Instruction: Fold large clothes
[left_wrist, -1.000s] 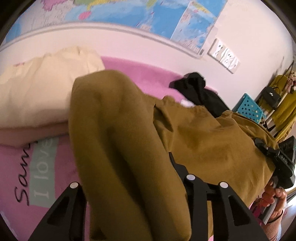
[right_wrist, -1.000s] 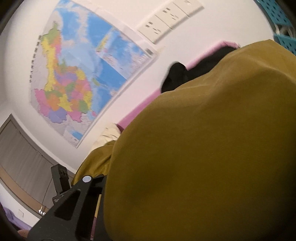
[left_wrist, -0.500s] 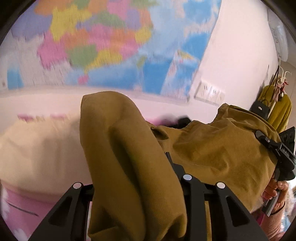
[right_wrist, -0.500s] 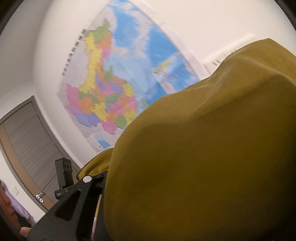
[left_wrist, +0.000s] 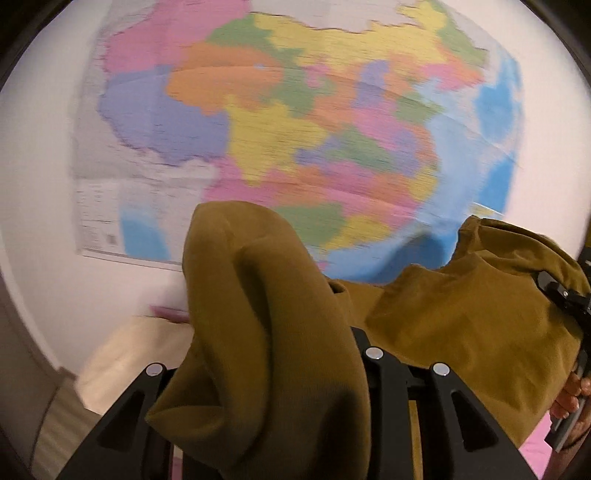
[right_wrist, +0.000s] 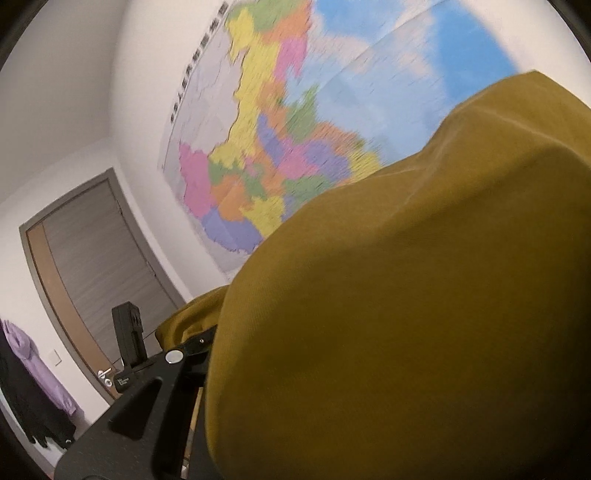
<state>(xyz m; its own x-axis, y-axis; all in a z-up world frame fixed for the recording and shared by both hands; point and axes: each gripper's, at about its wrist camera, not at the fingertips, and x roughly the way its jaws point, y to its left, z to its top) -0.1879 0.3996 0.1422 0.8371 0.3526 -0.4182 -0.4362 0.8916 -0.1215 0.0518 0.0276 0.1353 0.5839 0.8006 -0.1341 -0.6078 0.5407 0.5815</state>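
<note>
Both grippers pinch a mustard garment held up before a wall map.

Left view: left gripper (left_wrist: 295, 373) clamps the garment (left_wrist: 266, 332), which bulges centre to lower right toward the right gripper (left_wrist: 569, 306); open wall at left. The map (left_wrist: 295, 122) now fills the frame; earlier bedding showed. Right view: right gripper (right_wrist: 236, 369) grips garment (right_wrist: 406, 314) filling the lower right; a door (right_wrist: 96, 258) now shows at left.

Mustard-olive garment (left_wrist: 273, 332), plain; black gripper (left_wrist: 258, 424) frames; wall map (left_wrist: 295, 122) patchwork pink, orange, yellow, green, purple on blue sea; grey door (right_wrist: 99, 266); cream pillow (left_wrist: 136, 354); lilac cloth (right_wrist: 40, 373).
</note>
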